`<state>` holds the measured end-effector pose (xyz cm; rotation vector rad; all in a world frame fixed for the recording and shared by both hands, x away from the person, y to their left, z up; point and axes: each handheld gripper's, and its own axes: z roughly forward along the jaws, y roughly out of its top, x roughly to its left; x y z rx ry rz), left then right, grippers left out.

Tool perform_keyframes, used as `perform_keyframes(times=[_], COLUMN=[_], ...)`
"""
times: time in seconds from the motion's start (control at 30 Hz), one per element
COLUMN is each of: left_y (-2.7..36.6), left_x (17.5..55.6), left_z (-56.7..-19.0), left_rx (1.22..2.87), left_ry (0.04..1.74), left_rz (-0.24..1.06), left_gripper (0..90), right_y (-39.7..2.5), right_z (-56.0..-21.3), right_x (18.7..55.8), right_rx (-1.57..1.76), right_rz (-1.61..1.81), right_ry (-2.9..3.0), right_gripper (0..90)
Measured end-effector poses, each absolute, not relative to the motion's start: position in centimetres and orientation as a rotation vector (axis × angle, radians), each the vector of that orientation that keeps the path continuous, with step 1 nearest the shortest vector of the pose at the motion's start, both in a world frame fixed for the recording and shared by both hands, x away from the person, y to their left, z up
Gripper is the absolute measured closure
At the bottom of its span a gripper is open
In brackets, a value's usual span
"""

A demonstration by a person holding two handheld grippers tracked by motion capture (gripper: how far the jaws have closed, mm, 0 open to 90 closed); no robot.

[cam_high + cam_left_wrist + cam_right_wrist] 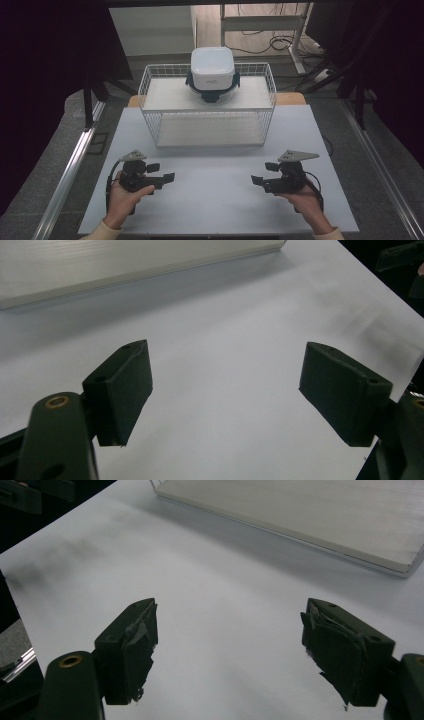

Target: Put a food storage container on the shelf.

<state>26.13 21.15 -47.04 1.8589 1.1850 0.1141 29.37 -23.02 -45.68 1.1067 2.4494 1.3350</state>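
A white lidded container with dark blue side clips [212, 74] stands on the top shelf of a white wire rack [207, 102] at the far middle of the table. My left gripper [161, 172] rests low at the near left, held by a hand, pointing toward the table's middle. In the left gripper view it [225, 390] is open with bare white table between the jaws. My right gripper [265, 174] sits at the near right, pointing inward. It [227, 645] is open too, with worn pads [137, 645] and nothing between them.
The white table [215, 195] spreads between the grippers and the rack. The rack's lower board [320, 515] lies at table level and its edge [125, 265] also appears ahead of the left jaws. Metal rails [70, 165] run along the floor on both sides.
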Motion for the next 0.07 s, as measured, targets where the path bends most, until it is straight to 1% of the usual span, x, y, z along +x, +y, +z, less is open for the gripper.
perform_keyframes(times=[0.07], left_y=[21.19], left_x=[26.13], left_z=[-47.05], left_rx=[1.859], left_ry=[1.186], left_rz=[0.117], left_gripper=[20.1], right_y=[-23.06], right_z=[-45.68], right_x=[29.37], right_rx=[1.113], right_rz=[1.331], right_ry=[2.442], right_gripper=[20.7])
